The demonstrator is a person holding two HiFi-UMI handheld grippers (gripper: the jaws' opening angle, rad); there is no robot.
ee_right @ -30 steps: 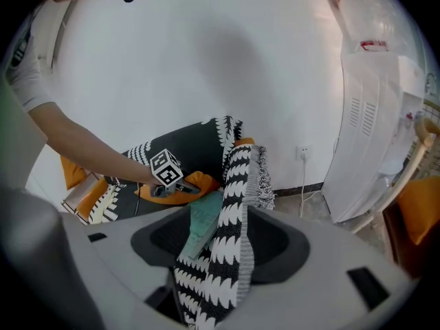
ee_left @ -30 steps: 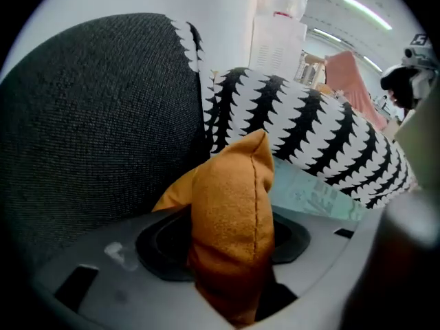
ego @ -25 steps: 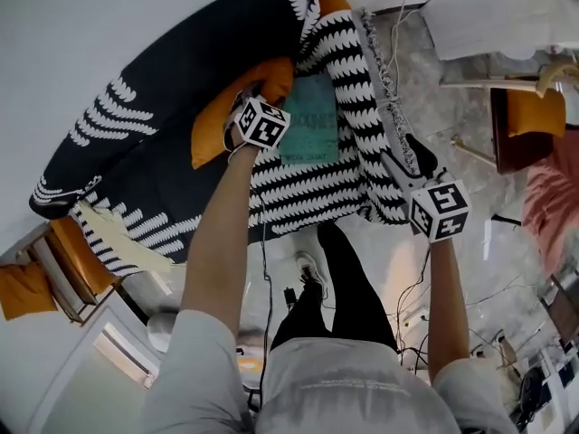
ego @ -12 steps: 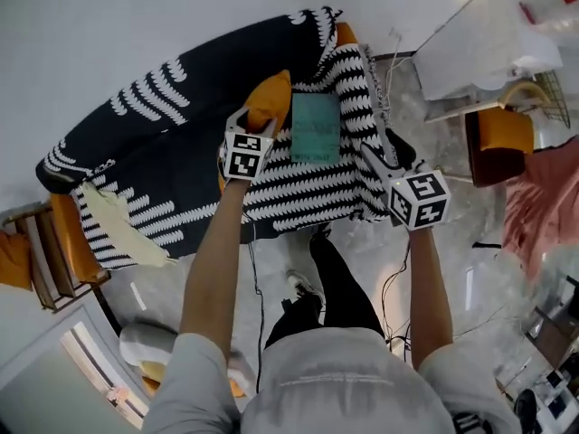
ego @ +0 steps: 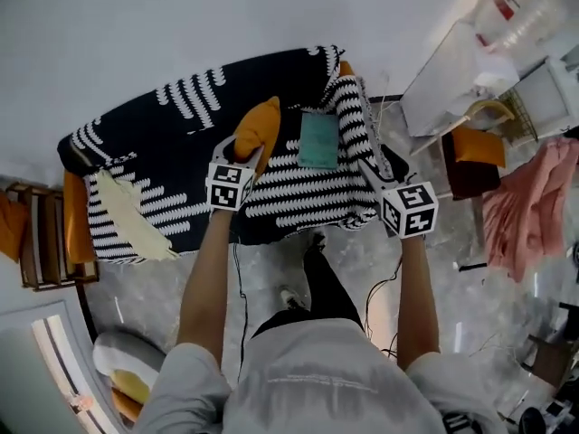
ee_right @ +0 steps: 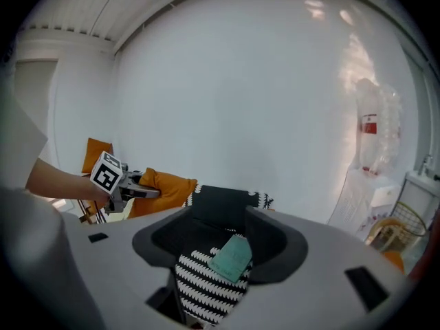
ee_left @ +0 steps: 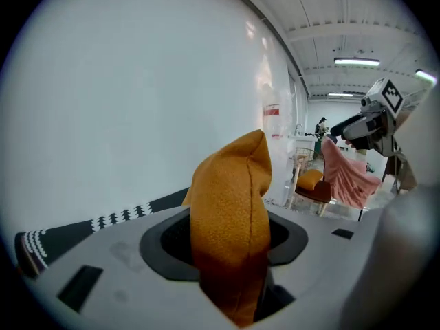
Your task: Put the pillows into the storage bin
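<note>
This looks like a big work room or lab with some home things set up in it. The wall (ego: 136, 43) is plain white and very wide. The floor (ego: 154, 287) is gray stone, and black cables (ego: 237, 283) trail across it. Long strip lights (ee_left: 356, 61) run along a high ceiling. Wooden chairs with orange cushions (ego: 469, 152) stand about, and a pink cloth (ego: 525, 206) hangs nearby.

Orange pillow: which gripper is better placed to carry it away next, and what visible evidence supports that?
Left. The left gripper is shut on the orange pillow, which stands between its jaws in its own view. The right gripper is occupied, shut on the striped pillow.
</note>
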